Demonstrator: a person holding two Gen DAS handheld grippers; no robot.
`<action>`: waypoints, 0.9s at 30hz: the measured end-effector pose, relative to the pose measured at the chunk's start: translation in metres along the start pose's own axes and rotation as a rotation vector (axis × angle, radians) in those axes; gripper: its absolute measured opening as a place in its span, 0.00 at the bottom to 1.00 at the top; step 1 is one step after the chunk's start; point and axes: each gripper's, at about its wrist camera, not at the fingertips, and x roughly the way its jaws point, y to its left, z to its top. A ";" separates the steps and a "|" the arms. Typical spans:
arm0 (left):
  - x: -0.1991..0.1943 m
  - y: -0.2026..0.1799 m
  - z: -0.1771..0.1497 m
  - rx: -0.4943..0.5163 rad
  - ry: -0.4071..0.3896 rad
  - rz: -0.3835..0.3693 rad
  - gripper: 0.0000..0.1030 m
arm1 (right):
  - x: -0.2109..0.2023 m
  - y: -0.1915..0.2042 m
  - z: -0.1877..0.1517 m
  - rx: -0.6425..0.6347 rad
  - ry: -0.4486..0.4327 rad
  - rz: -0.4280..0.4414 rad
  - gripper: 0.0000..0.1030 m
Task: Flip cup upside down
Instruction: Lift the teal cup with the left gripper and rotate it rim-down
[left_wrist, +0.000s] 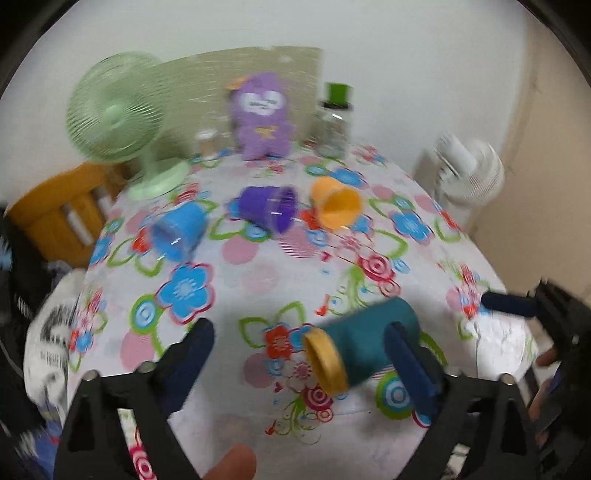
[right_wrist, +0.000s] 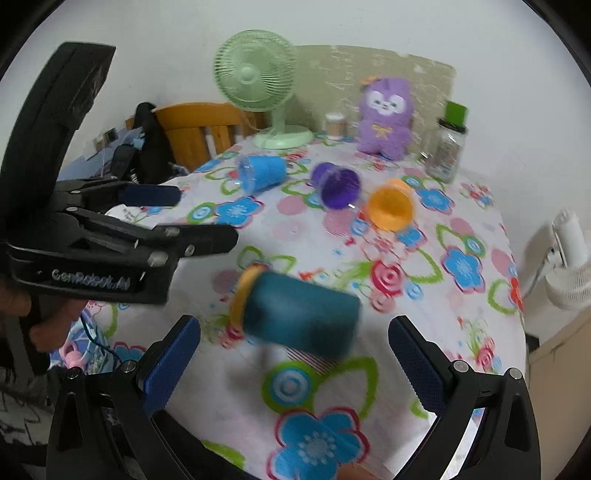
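A teal cup with a yellow rim is lying on its side on the floral table, blurred in both views. In the right wrist view it is sitting between the wide-open jaws of the right gripper, mouth pointing toward 10 o'clock, touching neither blue pad; the gripper is holding nothing. In the left wrist view the cup is lying at 5 o'clock, mouth toward 8 o'clock, just beside the right-hand finger of the left gripper, whose jaws are also standing wide apart and empty; whether that finger is touching the cup I cannot tell.

Farther back, at 12 o'clock from the teal cup, a blue cup, a purple cup and an orange cup are lying on their sides in a row. Behind them a green fan, a purple plush and a jar are standing along the table's far edge.
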 end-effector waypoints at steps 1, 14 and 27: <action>0.006 -0.009 0.003 0.048 0.016 0.003 0.98 | -0.001 -0.007 -0.004 0.020 0.004 -0.012 1.00; 0.097 -0.095 0.019 0.582 0.264 -0.051 1.00 | -0.007 -0.060 -0.052 0.197 0.038 0.003 1.00; 0.136 -0.114 0.003 0.721 0.463 -0.047 0.84 | -0.003 -0.078 -0.066 0.259 0.045 0.021 1.00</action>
